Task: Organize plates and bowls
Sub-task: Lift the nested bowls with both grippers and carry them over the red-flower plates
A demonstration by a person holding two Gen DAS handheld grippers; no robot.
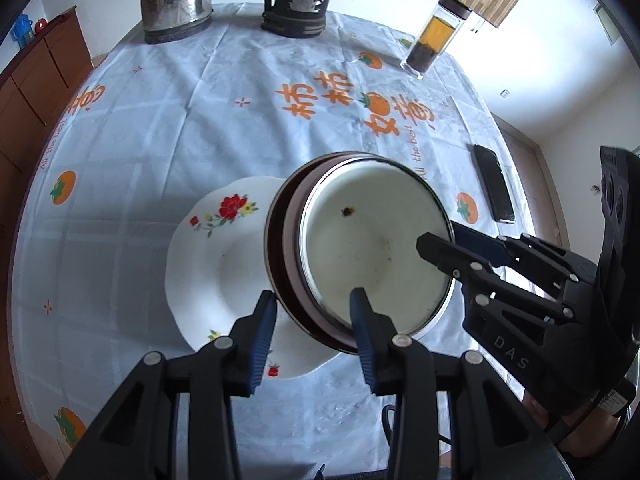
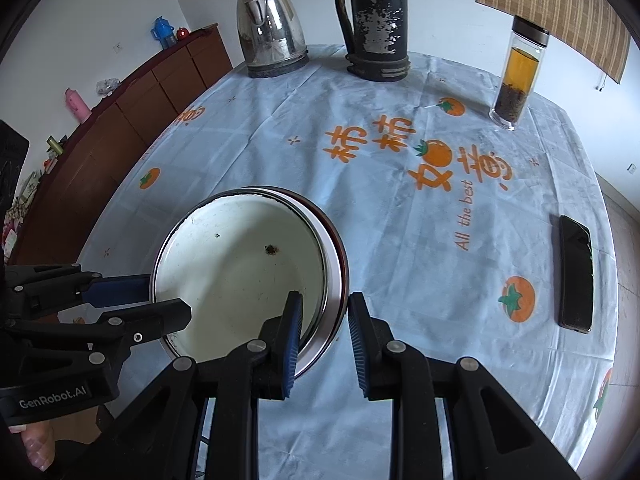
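1. Nested bowls: a white enamel bowl seated in a pinkish one, inside a dark outer one. The stack is carried clear of the cloth, tilted, and hangs over the right part of the flowered plate in the left wrist view.
2. Left gripper is closed to a narrow gap on the stack's rim at 6 o'clock, one finger inside the white bowl and one outside. Right gripper pinches the rim likewise, at about 4 o'clock in its own view.
3. Handling, as judged: stiff and hard; enamel glaze is slick and could chip; the loose nesting may shift if tilted further. Three bowls together probably carry some weight, so two opposed rim grips suit them.
4. The plate looks ceramic and fragile; setting down calls for a level, gentle landing centred in its well.
5. Room: open tablecloth from 10 to 1 o'clock. The phone lies at 3 o'clock near the table edge; kettle, dark jug and tea bottle stand well apart at 12 to 1.
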